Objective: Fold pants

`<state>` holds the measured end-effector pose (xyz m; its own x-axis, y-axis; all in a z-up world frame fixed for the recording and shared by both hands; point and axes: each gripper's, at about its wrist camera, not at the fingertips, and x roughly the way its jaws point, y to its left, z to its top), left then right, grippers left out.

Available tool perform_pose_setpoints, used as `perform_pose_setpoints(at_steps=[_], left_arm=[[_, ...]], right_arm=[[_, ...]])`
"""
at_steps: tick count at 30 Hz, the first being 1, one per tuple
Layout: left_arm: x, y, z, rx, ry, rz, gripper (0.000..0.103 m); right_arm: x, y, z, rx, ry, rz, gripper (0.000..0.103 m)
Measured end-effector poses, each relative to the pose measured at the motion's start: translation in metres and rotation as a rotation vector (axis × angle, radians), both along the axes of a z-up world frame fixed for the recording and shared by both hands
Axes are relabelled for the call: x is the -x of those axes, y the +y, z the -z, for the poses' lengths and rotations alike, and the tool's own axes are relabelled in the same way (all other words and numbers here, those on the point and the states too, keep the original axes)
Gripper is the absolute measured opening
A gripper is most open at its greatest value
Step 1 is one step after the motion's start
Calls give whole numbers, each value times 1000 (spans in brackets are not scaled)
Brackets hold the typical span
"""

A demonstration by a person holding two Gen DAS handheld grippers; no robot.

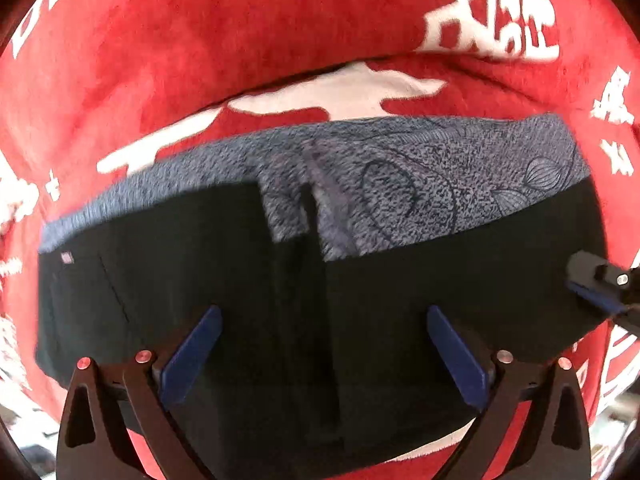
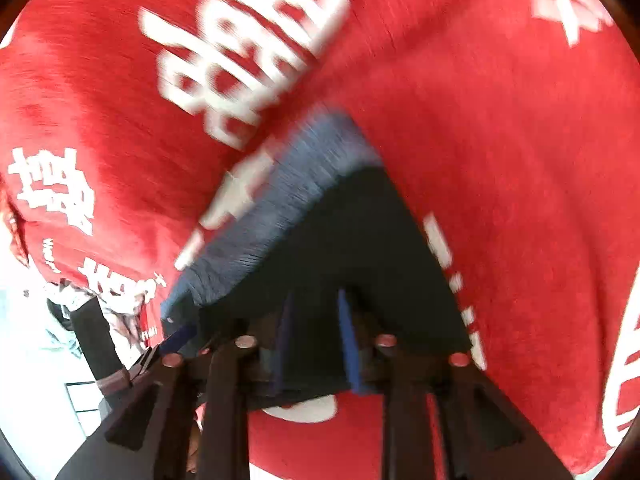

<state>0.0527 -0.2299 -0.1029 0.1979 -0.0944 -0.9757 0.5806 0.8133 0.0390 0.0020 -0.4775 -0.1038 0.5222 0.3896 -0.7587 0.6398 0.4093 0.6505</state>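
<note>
The pants (image 1: 248, 280) lie folded on the red cloth, black side up, with a grey patterned layer (image 1: 420, 184) showing along the far edge. My left gripper (image 1: 324, 316) is open above the black fabric, its blue pads (image 1: 192, 352) wide apart and holding nothing. My right gripper (image 2: 316, 320) sits low at a corner of the pants (image 2: 344, 232), its blue pads (image 2: 350, 344) a small gap apart with black fabric between them. The right gripper also shows at the right edge of the left wrist view (image 1: 600, 288), at the pants' right end.
A red cloth with white printed characters (image 1: 200, 40) covers the whole work surface under the pants. In the right wrist view the cloth's edge (image 2: 80, 288) drops off at lower left, with a pale floor and a dark arm beyond.
</note>
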Motion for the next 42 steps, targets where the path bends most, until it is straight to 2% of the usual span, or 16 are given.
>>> perform_pose_setpoints(at_steps=[1,4,7,11,16,19,24,29,38,42], left_arm=[[2,3,0,-2,3,4,103],[5,5,-4,-13,1,15,103],[8,6,-5,-24,18,15,103],[13,13,-13,-59,37,-4,103],[29,24,-54,-40,15,54,103],[34,34,-78,-30,-8,78,103],[24,49,-100,-12,8,31,103],[24,59,-114,7,-9,36,103],[24,63,-104,31,14,46,103],[28,61,-101,51,38,50,103]], right_arm=[[3,4,-1,5,-28,34,27],[2,20,-11,48,-27,-5,27],[17,34,-20,17,-35,-37,33],[45,43,-36,-20,-23,-48,66],[83,49,-53,-68,-50,0,80],[98,47,-53,-103,-62,53,80],[104,55,-48,-181,-103,147,81],[92,68,-51,-196,-113,118,81],[83,76,-70,-145,-87,81,83],[85,75,-92,-74,-60,32,87]])
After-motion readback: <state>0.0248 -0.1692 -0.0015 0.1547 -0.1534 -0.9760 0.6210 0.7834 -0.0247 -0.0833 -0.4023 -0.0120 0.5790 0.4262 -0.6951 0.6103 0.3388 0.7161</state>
